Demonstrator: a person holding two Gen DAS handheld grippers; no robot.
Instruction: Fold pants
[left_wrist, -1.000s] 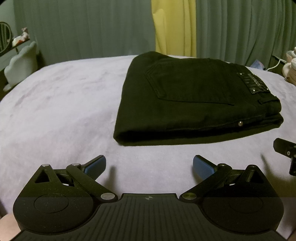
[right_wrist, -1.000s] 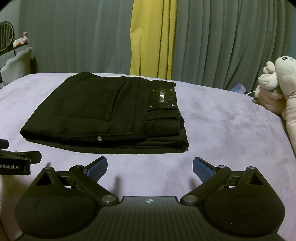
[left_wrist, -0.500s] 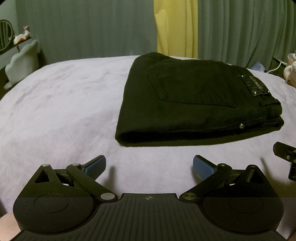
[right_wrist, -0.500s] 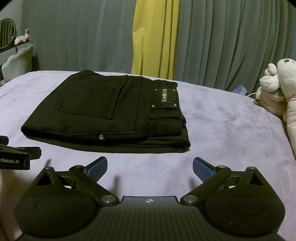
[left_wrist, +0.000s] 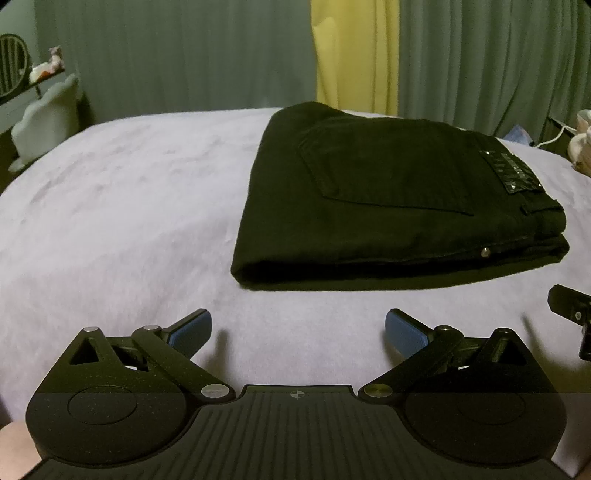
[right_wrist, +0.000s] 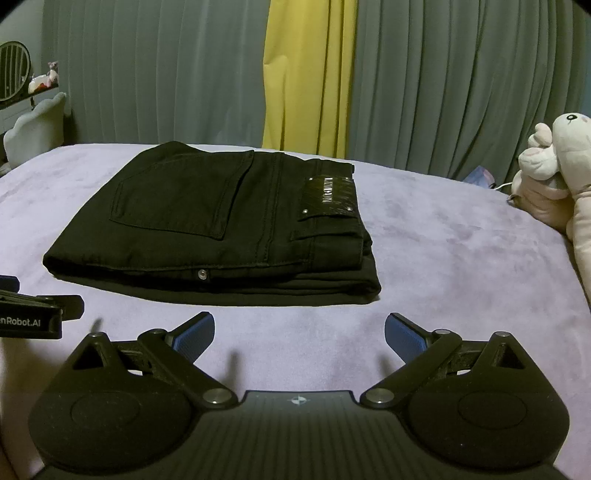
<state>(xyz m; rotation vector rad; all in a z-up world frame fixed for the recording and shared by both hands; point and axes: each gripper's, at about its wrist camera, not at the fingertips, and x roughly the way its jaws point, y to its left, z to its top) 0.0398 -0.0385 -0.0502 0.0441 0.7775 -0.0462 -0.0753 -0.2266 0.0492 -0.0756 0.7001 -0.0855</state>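
A: One pair of black denim pants (right_wrist: 207, 229), folded, lies on the lavender plush bedcover (right_wrist: 461, 258).
B: Left gripper (left_wrist: 298, 332) and right gripper (right_wrist: 299, 332): both spread wide, empty. Risk: a careless nudge would likely unsettle the stacked layers.

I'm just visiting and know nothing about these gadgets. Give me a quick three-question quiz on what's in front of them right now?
1. True or false: the left gripper is clamped on the black pants.
2. Multiple choice: the pants lie (A) spread out flat at full length, (B) folded into a compact stack, (C) hanging off the bed.
3. Fill in: at the right edge of the right wrist view sits a ____.

Key
1. False: its jaws stand wide apart over bare blanket, as do those of the right gripper.
2. B.
3. Plush toy.
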